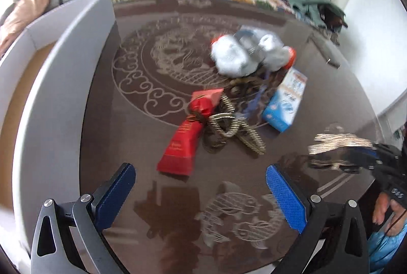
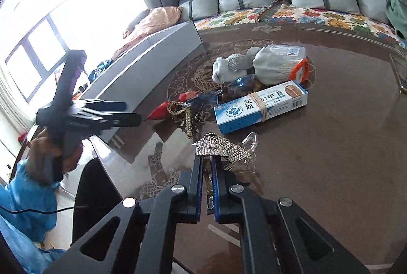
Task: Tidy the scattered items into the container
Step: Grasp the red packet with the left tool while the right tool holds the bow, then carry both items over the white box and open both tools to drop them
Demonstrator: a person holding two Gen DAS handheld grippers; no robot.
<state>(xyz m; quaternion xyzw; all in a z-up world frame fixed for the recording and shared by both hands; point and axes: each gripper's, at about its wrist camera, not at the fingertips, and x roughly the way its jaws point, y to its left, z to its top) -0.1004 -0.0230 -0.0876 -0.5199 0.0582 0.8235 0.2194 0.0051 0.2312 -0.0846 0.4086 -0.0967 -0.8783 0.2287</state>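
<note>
At frame left, the grey container (image 1: 63,85) ran along the table (image 1: 122,146) edge. L gripper (image 1: 201,195) gaped wide w/ nothing between its pads; red pouch (image 1: 185,144) lay just ahead, long axis tilting up-right. Far right, R gripper (image 2: 206,167) was clamped on rhinestone strip (image 2: 223,149), which splayed rightward.

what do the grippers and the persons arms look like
Left gripper: grey metal linkages with silver bolts and blue textured pads. Right gripper: black linkages, silver bolts, blue pad edges. Light blue sleeve; thin black cable.
</note>
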